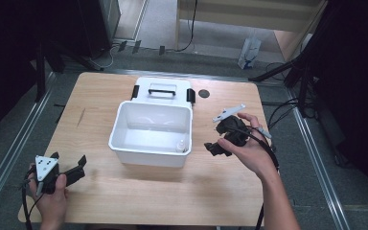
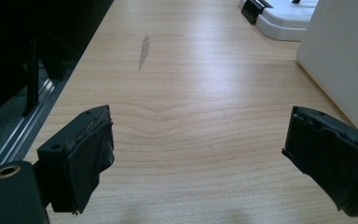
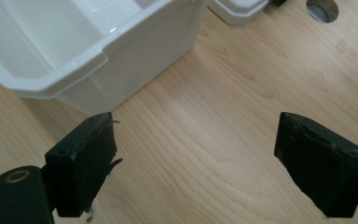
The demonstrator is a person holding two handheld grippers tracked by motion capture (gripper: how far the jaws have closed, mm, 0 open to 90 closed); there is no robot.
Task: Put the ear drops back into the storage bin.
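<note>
**Item: white storage box (image 1: pixel 151 136), lid off.** It sits at the centre of the wooden table (image 1: pixel 124 196), open side up. Form: rectangular tub with rounded corners, a flanged rim and glossy inner walls. A small pale bottle-like object (image 1: pixel 180 145) stands inside at the tub's 4 o'clock corner; it is too small to identify further. The rest of the interior appears bare.

**Item: lid (image 1: pixel 163 89).** White, with a dark handle on top and a black latch at each end. It lies flat at the tub's 12 o'clock, touching or just behind the back wall.

**Item: dark round disc (image 1: pixel 203 93).** It lies on the table at about 1 o'clock from the tub, just beside the lid; it may be a port in the tabletop.

**Left gripper (image 1: pixel 69 168).** Held low at the tub's 8 o'clock, well apart from it. Its jaws are spread wide with bare wood between them and grip nothing.

**Right gripper (image 1: pixel 222 139).** Held at the tub's 3 o'clock, near its right wall. Its jaws are likewise parted wide and carry nothing; the right gripper view places the tub's corner at its 10 o'clock.

**Progress, as judged:** the box stands opened and one small object is inside, so packing looks done or nearly so. What seems left is fetching the lid, seating it on the rim and closing both latches. Neither gripper touches the lid or the tub yet.
</note>
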